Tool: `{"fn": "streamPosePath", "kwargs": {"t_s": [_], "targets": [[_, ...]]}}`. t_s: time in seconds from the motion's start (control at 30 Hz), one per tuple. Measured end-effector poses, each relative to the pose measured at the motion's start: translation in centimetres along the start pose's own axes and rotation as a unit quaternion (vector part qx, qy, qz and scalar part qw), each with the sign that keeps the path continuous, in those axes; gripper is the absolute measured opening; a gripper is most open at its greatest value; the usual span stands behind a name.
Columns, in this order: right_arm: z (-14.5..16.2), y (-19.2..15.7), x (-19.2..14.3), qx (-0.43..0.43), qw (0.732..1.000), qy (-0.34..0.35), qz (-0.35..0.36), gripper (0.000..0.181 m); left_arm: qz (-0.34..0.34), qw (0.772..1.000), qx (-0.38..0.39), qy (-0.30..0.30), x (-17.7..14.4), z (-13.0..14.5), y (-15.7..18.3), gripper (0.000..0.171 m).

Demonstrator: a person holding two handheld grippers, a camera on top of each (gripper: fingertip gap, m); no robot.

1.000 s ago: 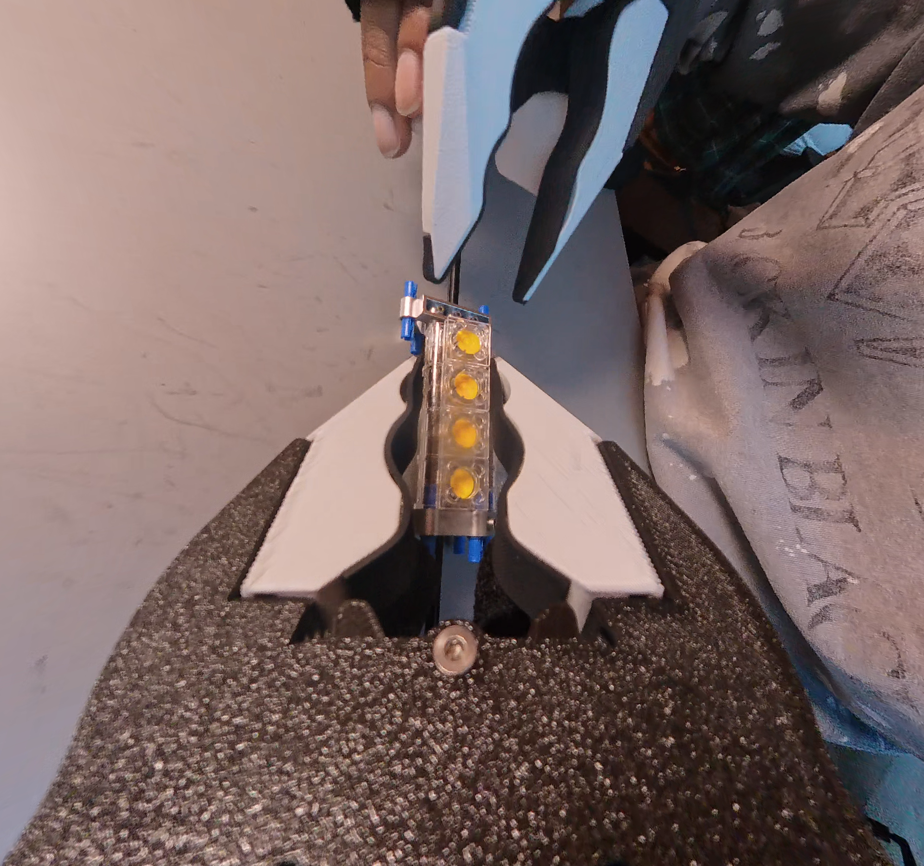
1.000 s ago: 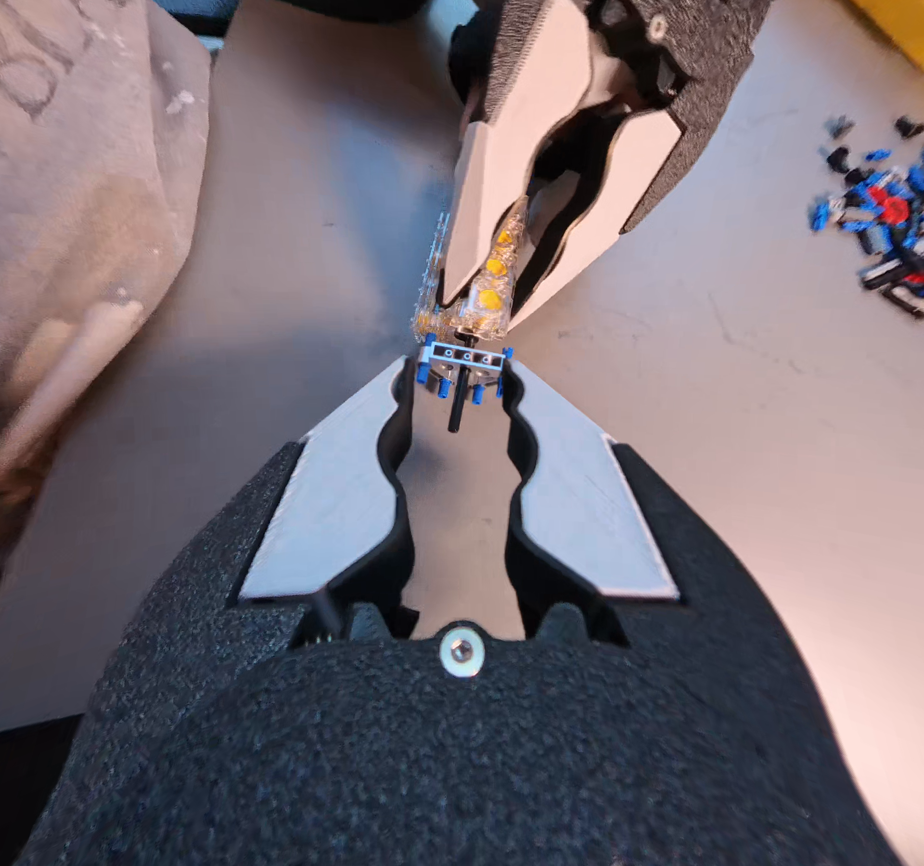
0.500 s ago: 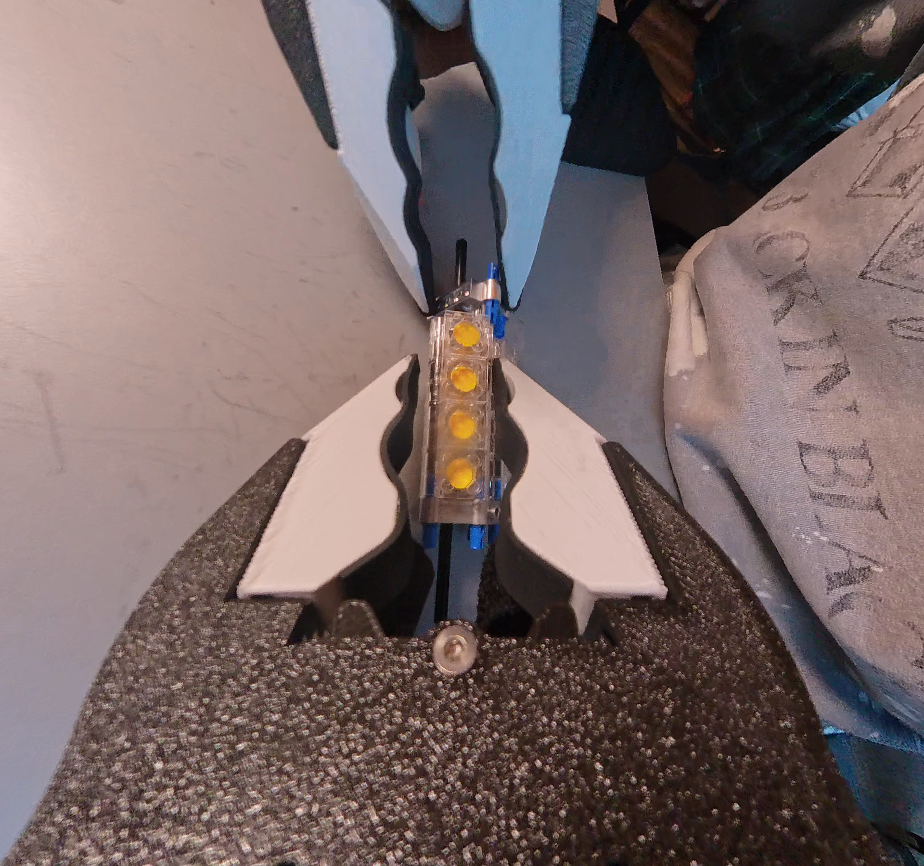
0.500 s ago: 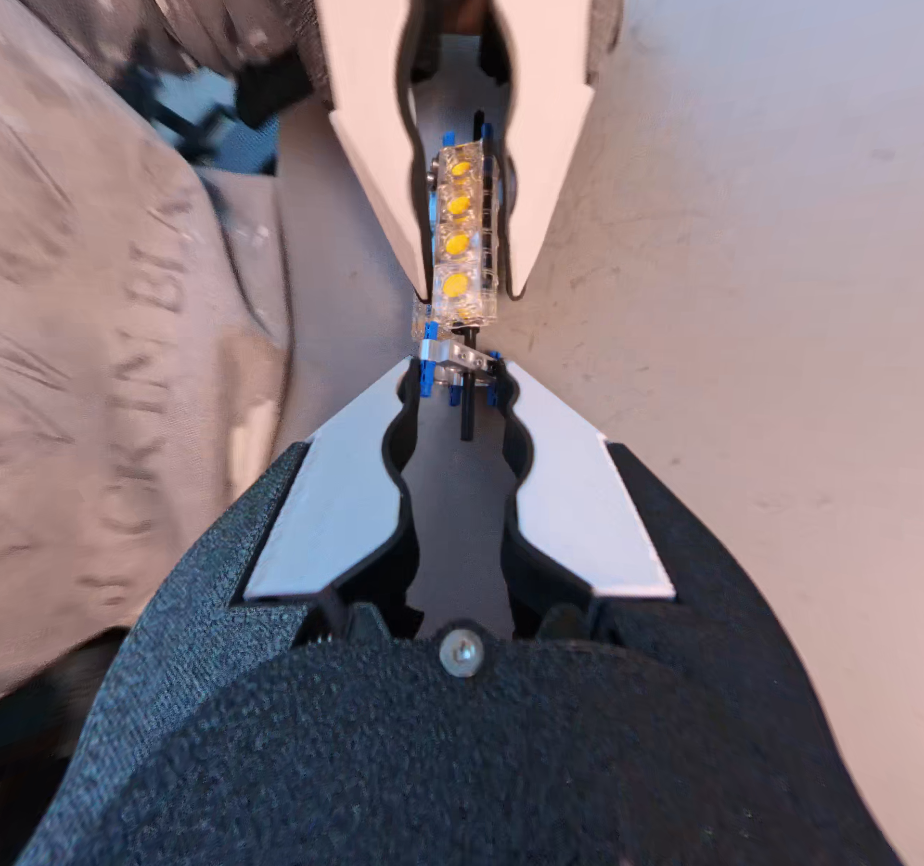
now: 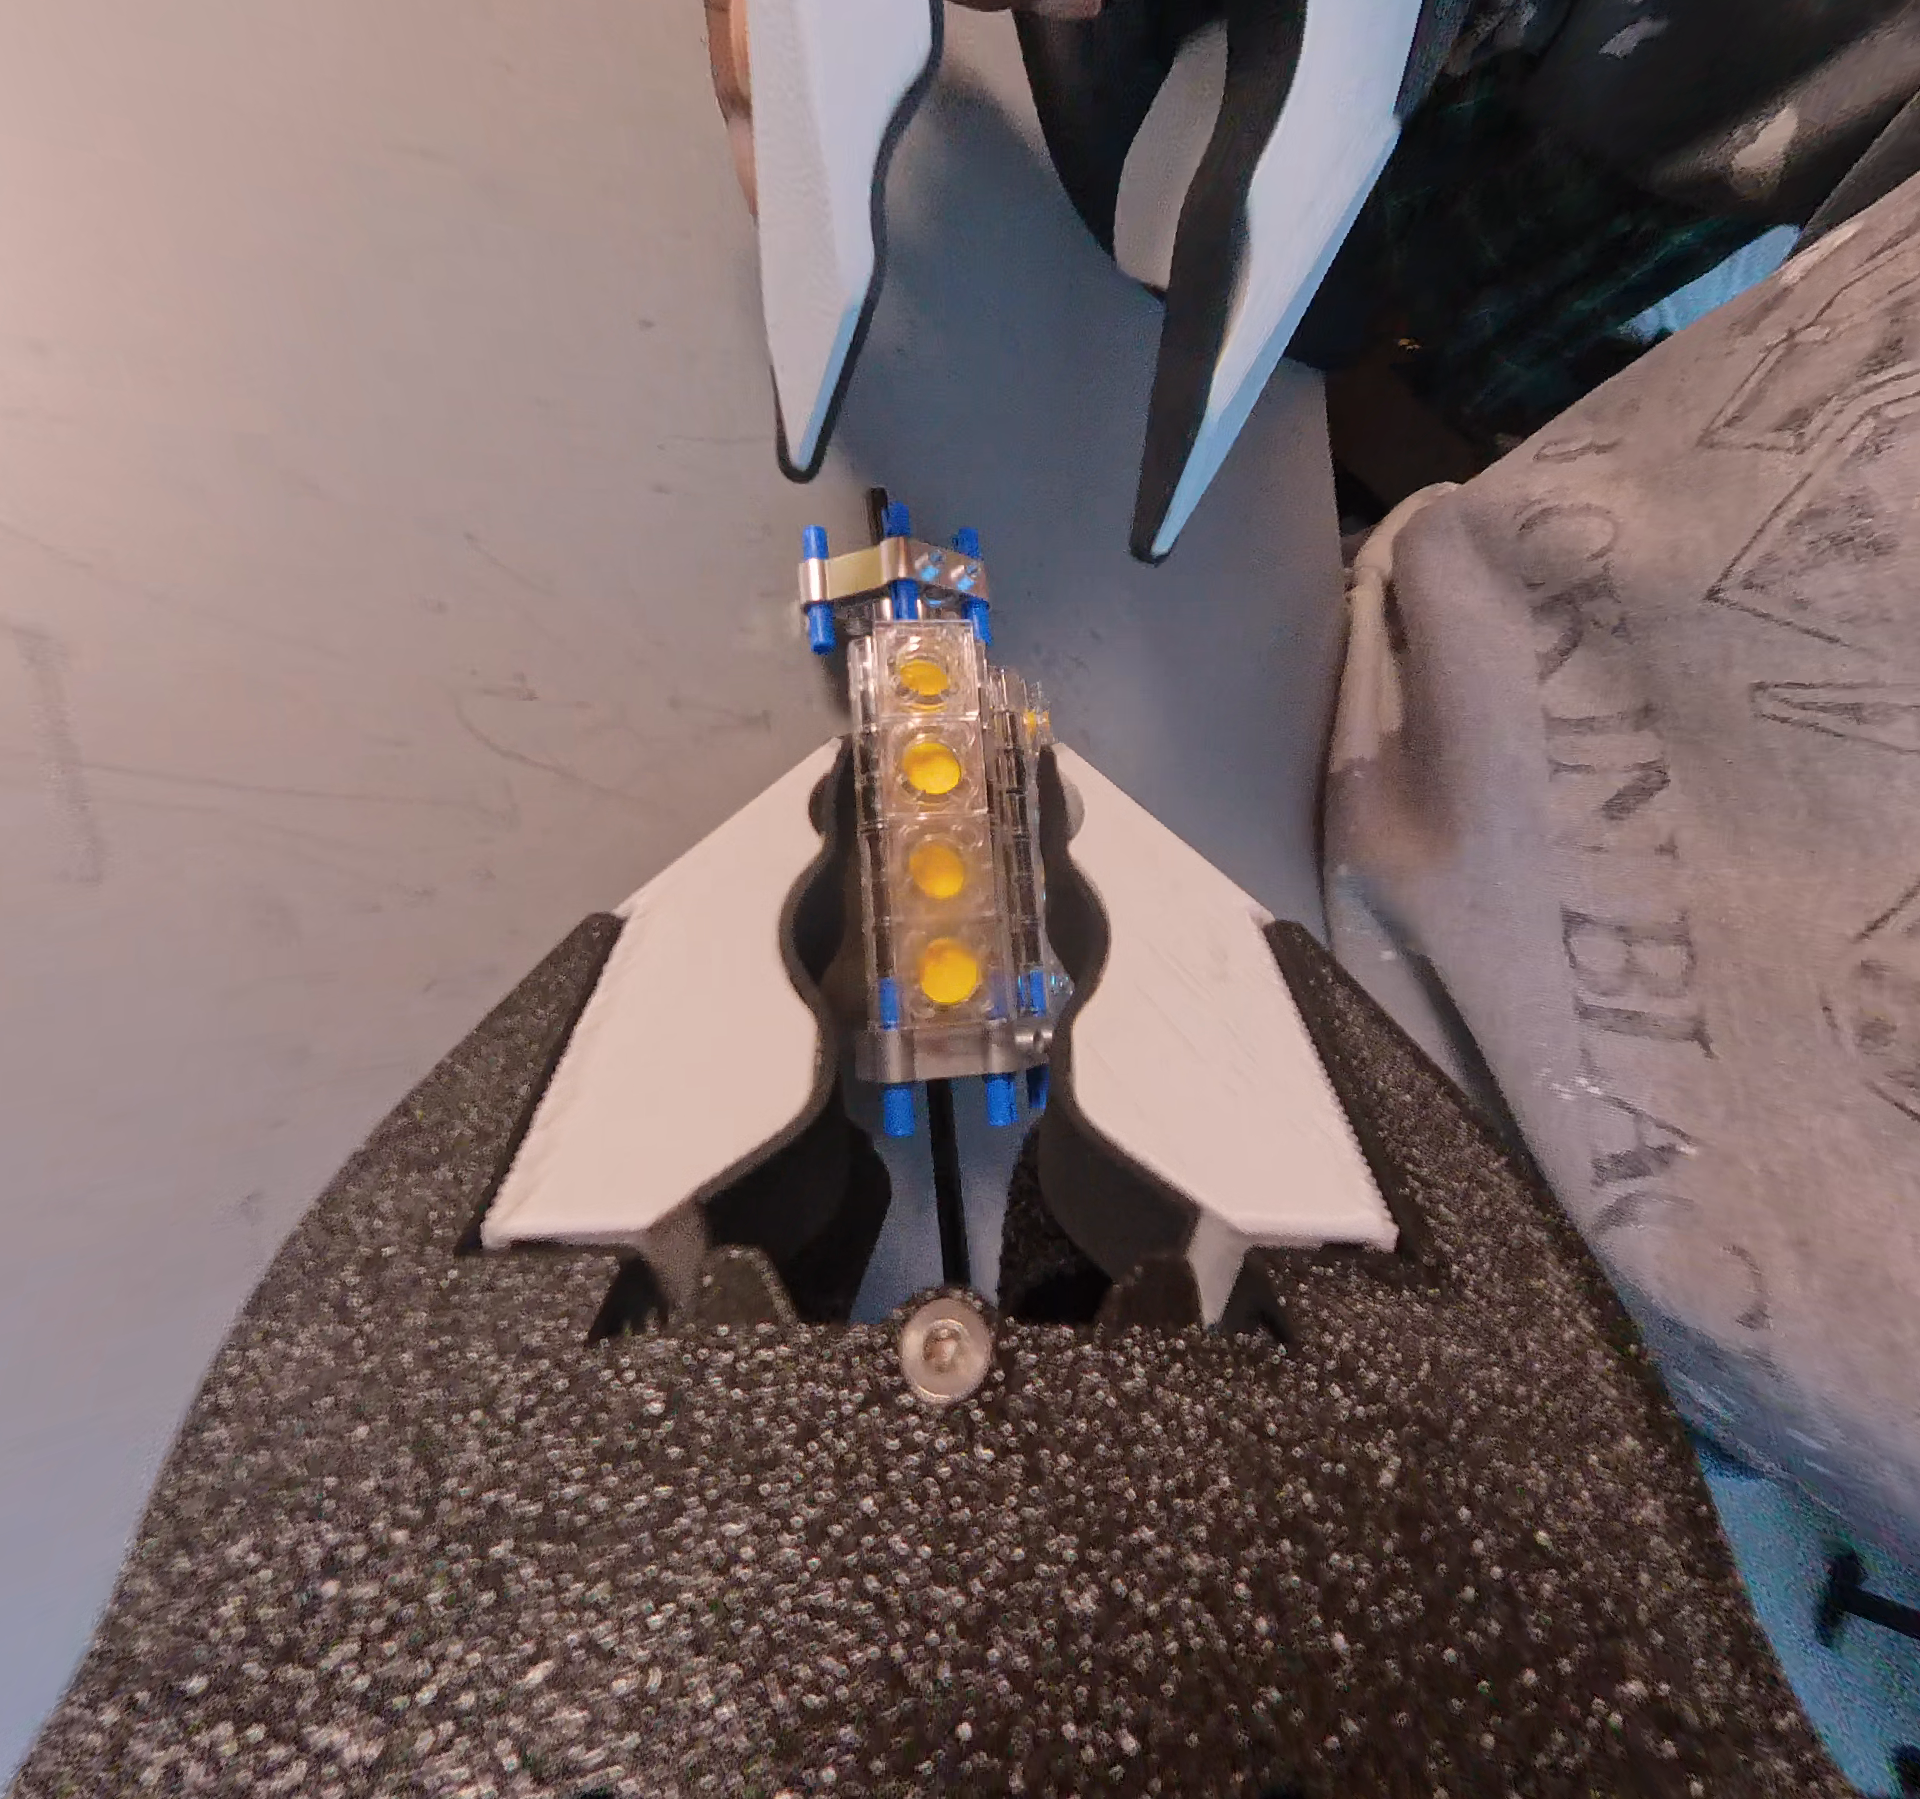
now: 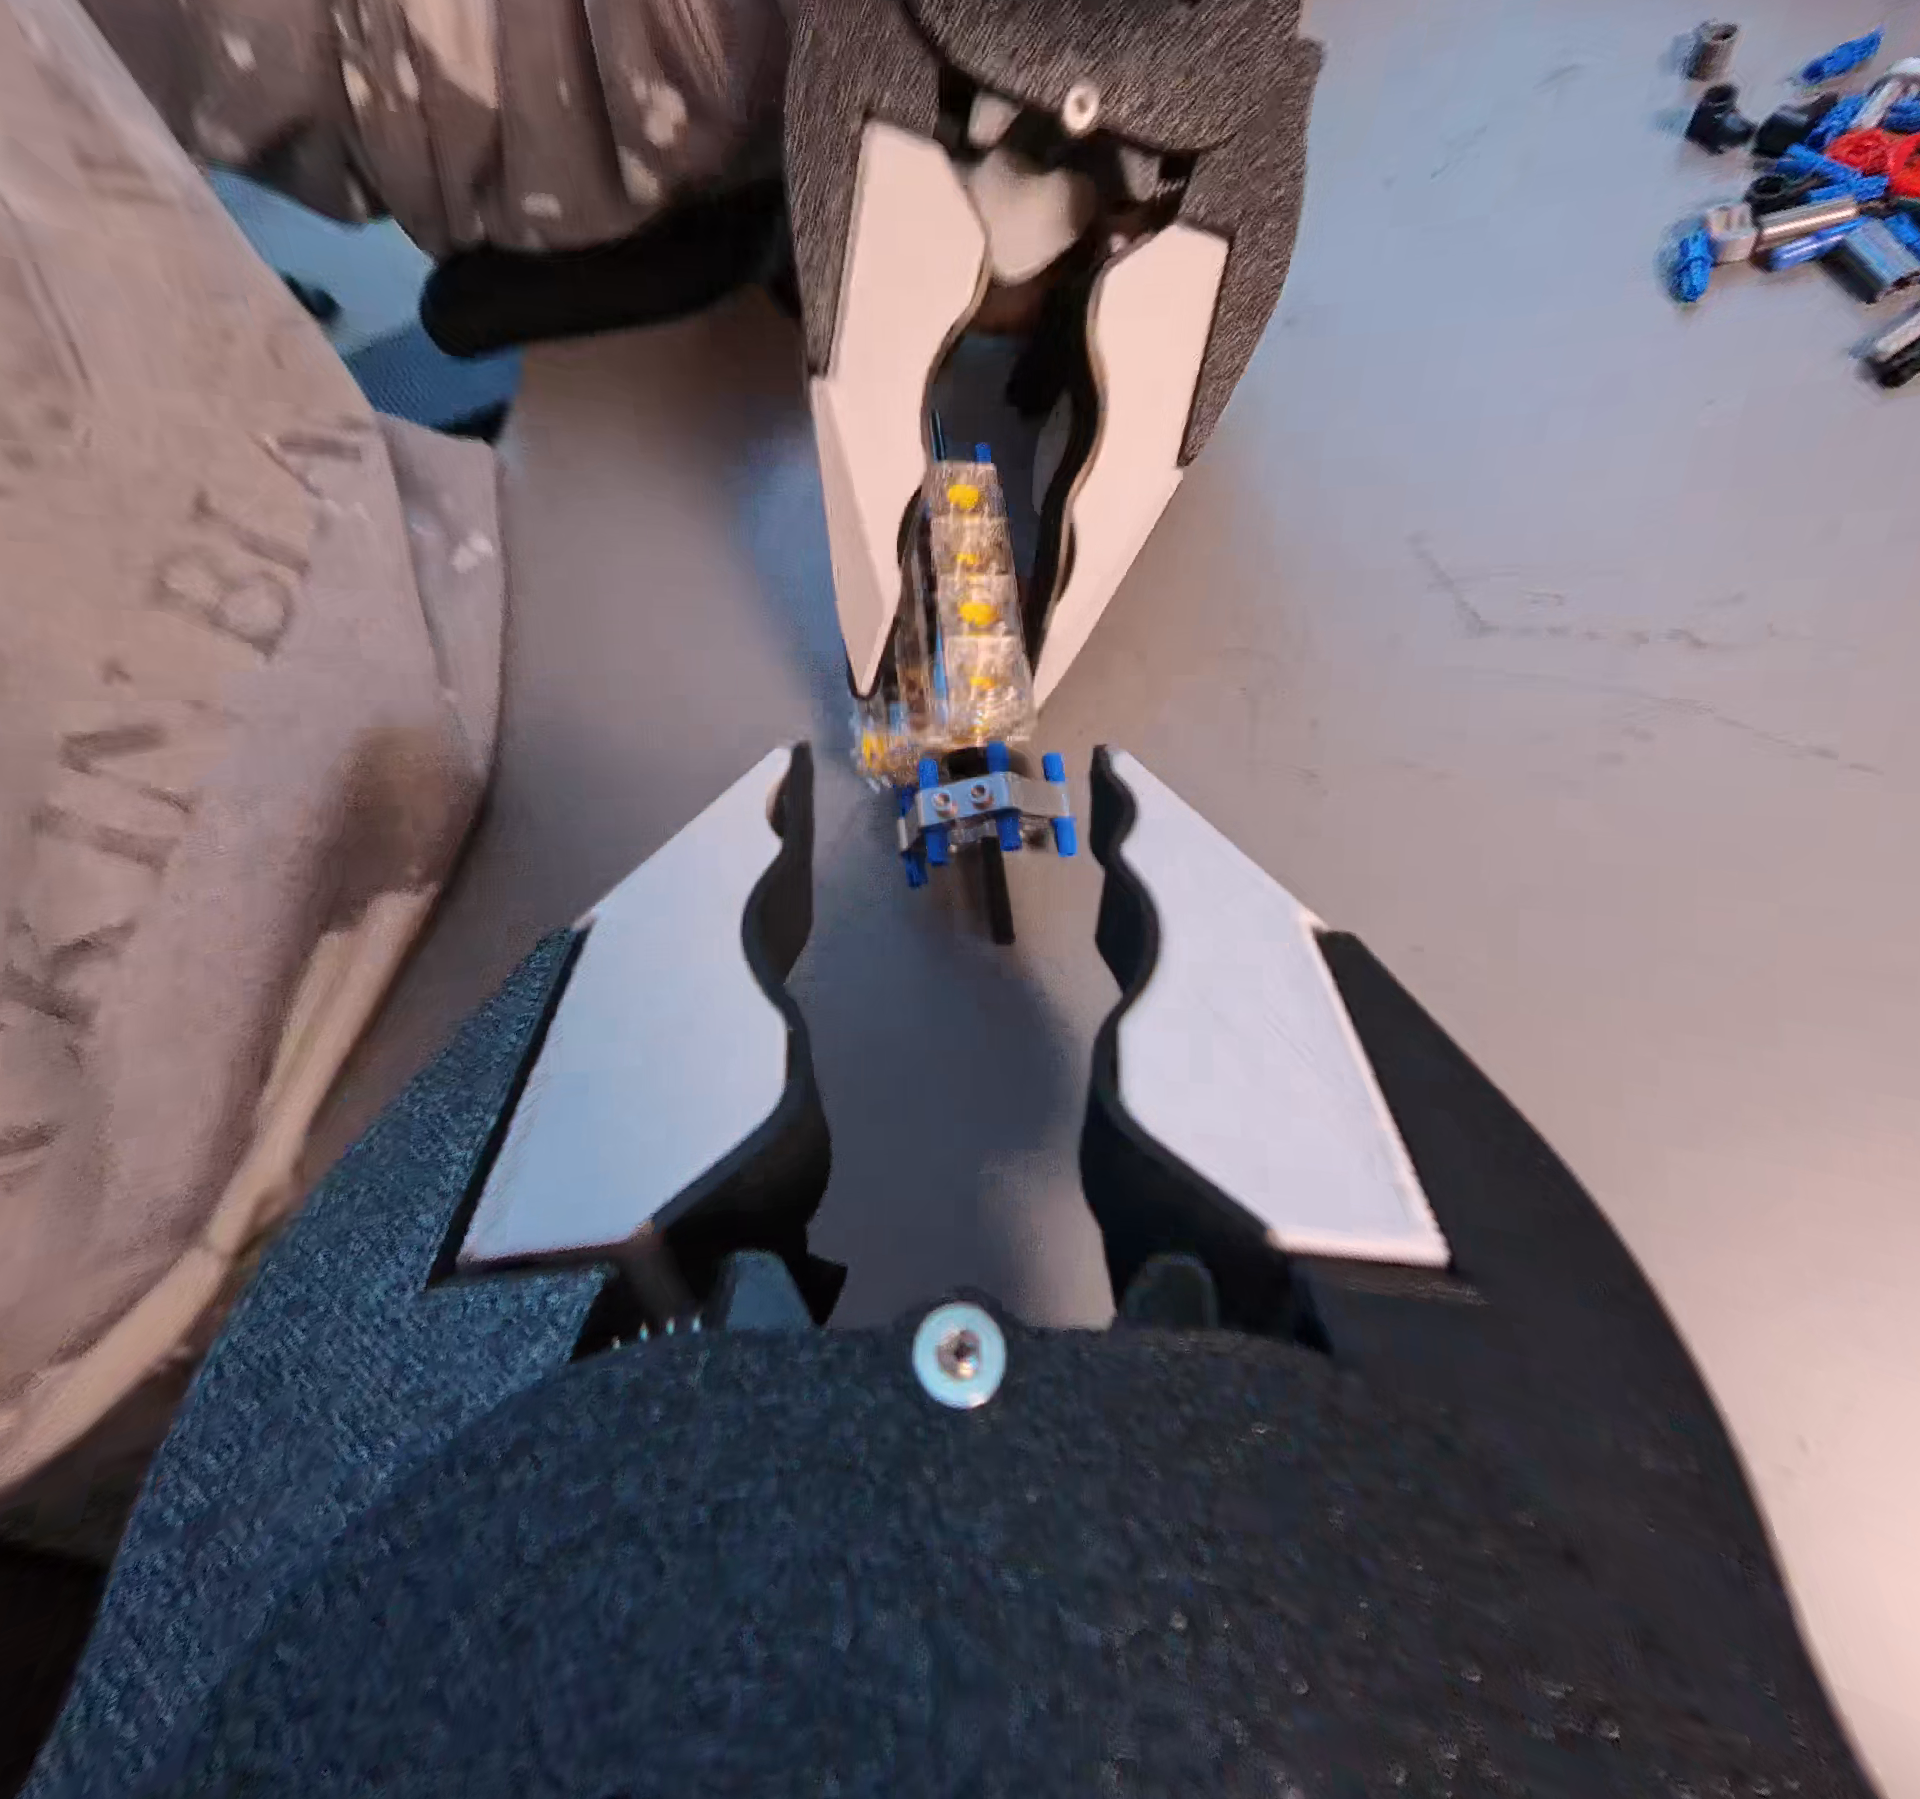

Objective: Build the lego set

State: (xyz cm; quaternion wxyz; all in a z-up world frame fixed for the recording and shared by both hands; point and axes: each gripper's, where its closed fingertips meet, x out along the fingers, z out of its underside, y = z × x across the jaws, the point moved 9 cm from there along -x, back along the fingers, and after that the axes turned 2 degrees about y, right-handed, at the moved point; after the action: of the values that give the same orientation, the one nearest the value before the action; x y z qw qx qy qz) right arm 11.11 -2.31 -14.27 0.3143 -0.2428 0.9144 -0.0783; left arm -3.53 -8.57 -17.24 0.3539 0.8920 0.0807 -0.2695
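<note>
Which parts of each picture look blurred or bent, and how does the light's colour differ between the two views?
Left wrist view: cool grey light, block sharp, far right tool smeared, edges bowed by the wide lens. Right wrist view: warmer pinkish light, block, left tool and cloth motion-blurred.

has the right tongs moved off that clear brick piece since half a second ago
Yes. The right tongs have opened and backed away from the clear brick assembly, which the left tongs grip; the fingertips now stand apart from its grey end.

Clear glossy plastic block assembly [image 5: 940, 856] with yellow studs, clamped between matt white fingers [image 5: 686, 1011]; rough speckled black gripper body [image 5: 831, 1541]; scuffed smooth tabletop [image 5: 312, 502]; grey cloth [image 5: 1662, 814] beside.
</note>
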Motion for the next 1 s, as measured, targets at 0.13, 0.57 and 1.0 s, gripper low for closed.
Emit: {"fn": "streamPosePath", "kwargs": {"t_s": [0.13,0.57,1.0], "targets": [[1.1,-0.4,1.3,-0.070,0.994,-0.063,0.059,0.055,-0.006,0.999,-0.031,-0.001,-1.2,-0.7,-1.5,0.039],[1.7,-0.3,2.0,-0.070,0.995,-0.060,0.036,0.035,-0.046,0.999,0.008,-0.019,-1.6,-0.1,-0.5,0.027],[1.8,-0.8,2.5,-0.091,0.993,-0.057,0.044,0.035,-0.004,1.000,-0.023,0.001,-1.1,0.2,-1.0,0.023]]}}
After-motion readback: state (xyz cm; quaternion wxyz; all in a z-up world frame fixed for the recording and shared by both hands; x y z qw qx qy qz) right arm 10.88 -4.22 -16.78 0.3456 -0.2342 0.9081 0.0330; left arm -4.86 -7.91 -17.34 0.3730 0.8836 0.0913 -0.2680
